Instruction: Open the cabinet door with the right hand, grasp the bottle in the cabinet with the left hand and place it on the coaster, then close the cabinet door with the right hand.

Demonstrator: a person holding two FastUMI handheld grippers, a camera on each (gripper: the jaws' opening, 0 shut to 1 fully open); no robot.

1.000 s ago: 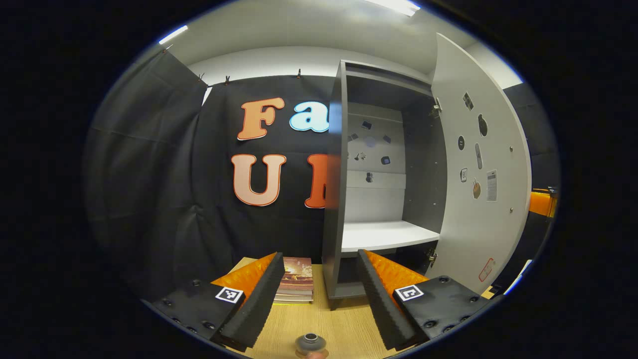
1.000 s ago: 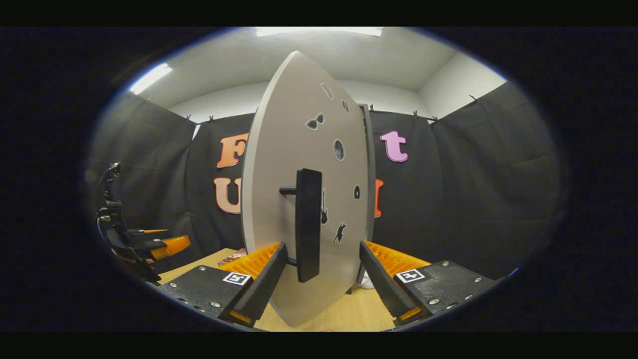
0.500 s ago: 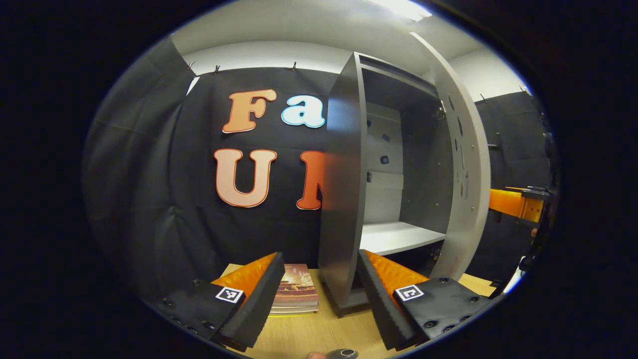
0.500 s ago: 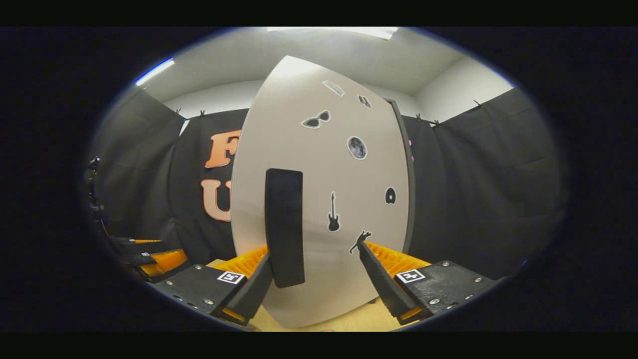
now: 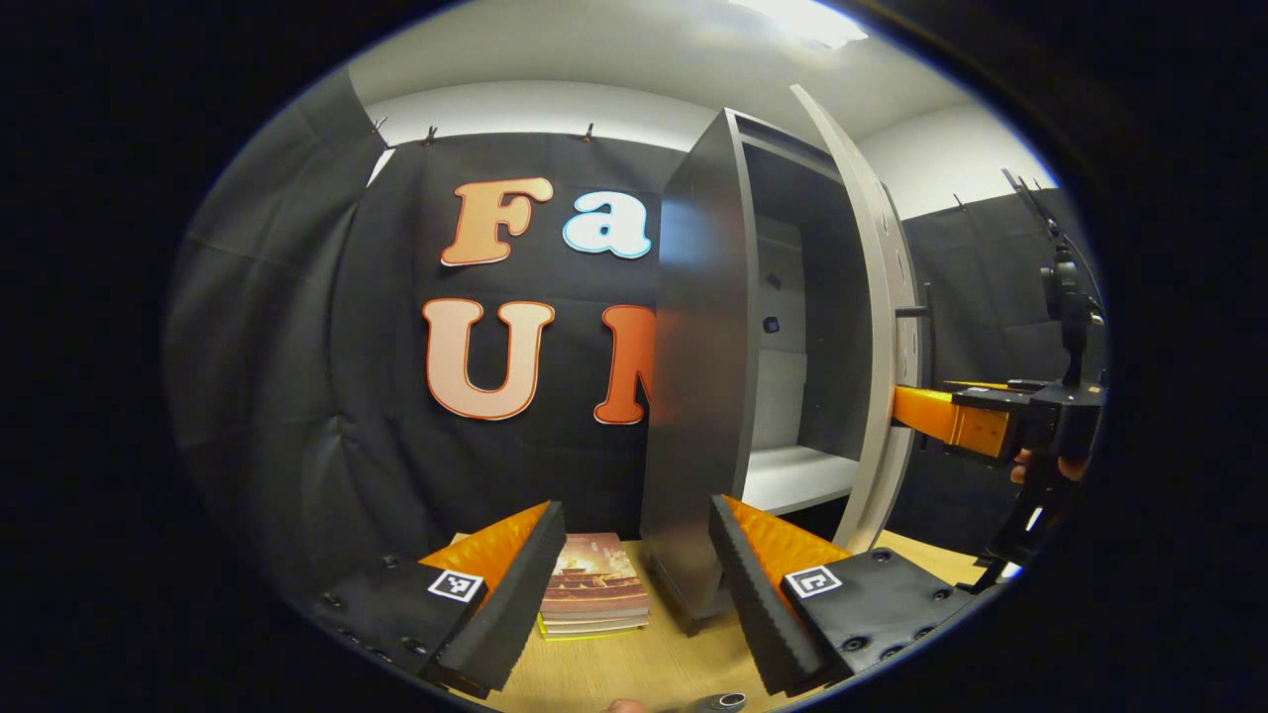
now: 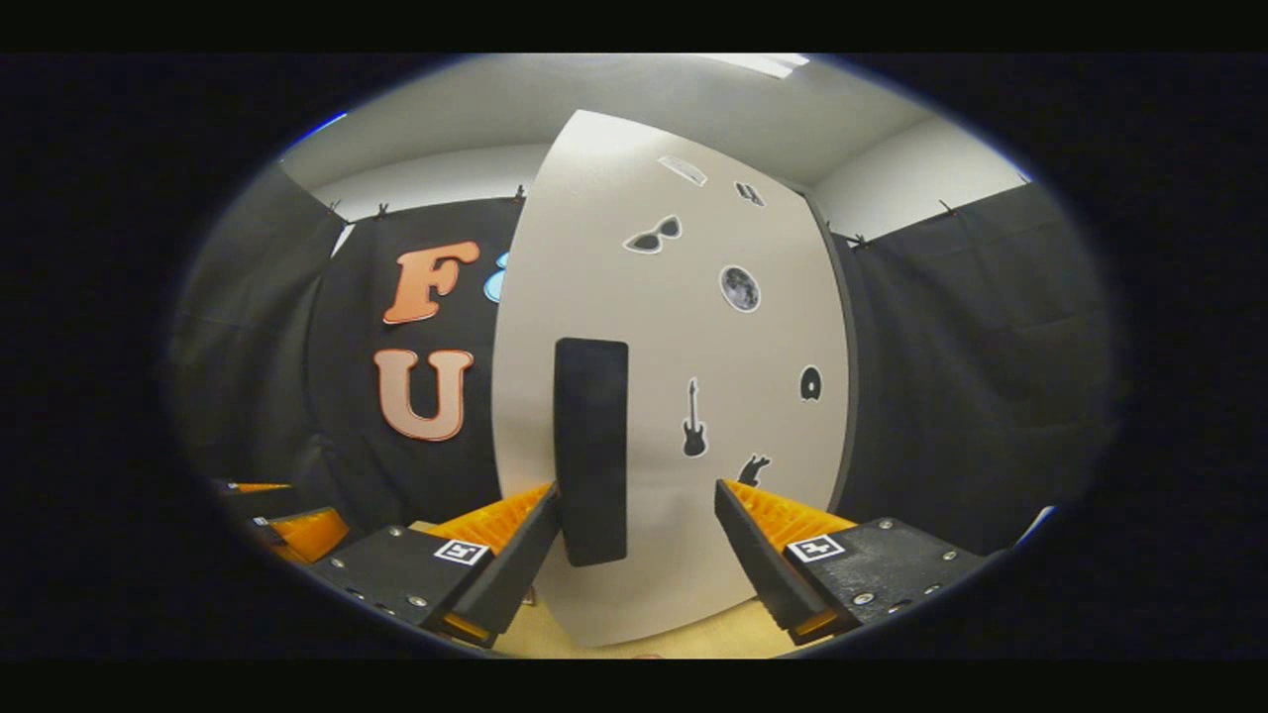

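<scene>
The grey cabinet (image 5: 698,396) stands on the wooden table with its pale door (image 5: 885,327) partly swung in, seen nearly edge-on in the left gripper view. Inside, a bare white shelf (image 5: 792,477) shows. My left gripper (image 5: 634,584) hangs open over the table, holding nothing. The bottle's dark top (image 5: 723,701) peeks in at the bottom edge. In the right gripper view the door's outer face (image 6: 713,347) is close ahead. My right gripper (image 6: 639,540) is open, the black handle (image 6: 591,451) just inside its left finger. The right gripper (image 5: 906,406) also appears against the door's outer side.
A stack of books (image 5: 594,594) lies on the table left of the cabinet. The left gripper (image 6: 297,530) sits low at the left of the right gripper view. Black cloth walls close the booth behind and to both sides.
The door has swung further toward shut, with the right gripper following its outer face. The left gripper has drawn back, and the bottle top slid to the view's bottom edge.
</scene>
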